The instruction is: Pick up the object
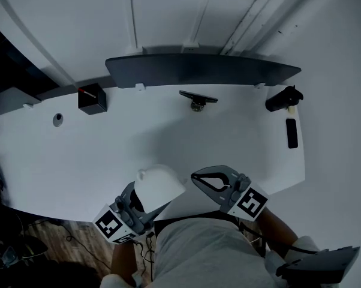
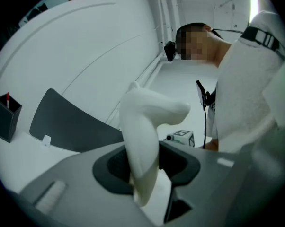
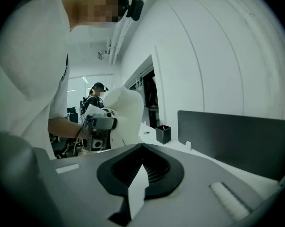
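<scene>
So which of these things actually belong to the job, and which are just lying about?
In the job:
white object, gripped by the left tool
right tool, shut and empty

Lying about:
black pen holder
small black stand
flat black device
dark desk screen

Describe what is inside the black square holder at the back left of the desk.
One thin red-tipped stick, probably a pen, pokes out of the black holder. The holder's dark walls hide the rest of its inside.
</scene>
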{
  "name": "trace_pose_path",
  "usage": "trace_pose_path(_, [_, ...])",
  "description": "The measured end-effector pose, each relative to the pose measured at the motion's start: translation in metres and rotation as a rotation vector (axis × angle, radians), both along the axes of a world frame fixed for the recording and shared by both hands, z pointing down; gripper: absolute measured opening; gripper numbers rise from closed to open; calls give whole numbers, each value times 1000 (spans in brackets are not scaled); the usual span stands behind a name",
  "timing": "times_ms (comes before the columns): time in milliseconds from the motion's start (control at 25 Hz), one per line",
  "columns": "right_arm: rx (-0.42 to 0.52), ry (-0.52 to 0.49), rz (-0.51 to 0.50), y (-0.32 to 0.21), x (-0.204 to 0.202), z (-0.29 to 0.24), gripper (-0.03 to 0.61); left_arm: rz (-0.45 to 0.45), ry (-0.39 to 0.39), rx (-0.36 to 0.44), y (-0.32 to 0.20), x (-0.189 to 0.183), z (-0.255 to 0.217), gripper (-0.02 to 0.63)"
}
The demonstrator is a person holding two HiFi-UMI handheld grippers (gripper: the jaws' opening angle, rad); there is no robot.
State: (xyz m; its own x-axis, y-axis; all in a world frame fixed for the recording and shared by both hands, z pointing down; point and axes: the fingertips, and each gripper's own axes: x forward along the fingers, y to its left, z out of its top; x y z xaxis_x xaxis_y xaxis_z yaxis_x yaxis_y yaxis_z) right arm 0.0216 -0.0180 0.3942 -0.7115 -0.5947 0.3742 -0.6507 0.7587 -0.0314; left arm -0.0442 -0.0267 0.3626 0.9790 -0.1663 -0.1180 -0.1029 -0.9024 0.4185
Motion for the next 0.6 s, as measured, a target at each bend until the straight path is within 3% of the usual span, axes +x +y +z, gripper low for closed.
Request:
trace_pose_path(160, [3, 55, 17, 3, -4, 1, 0, -37, -42, 43, 3, 5, 3, 155])
trace_pose_path(280, [26, 65, 37, 8, -2, -1, 1, -60, -32, 47, 9, 9, 2, 153])
trace_pose_path(440, [63, 29, 102, 16, 12, -5, 2, -89, -3, 44, 26, 17, -10, 152])
trace_pose_path(600, [106, -17, 98, 37, 26, -16, 2, -127, 11, 63, 50, 31, -21, 150])
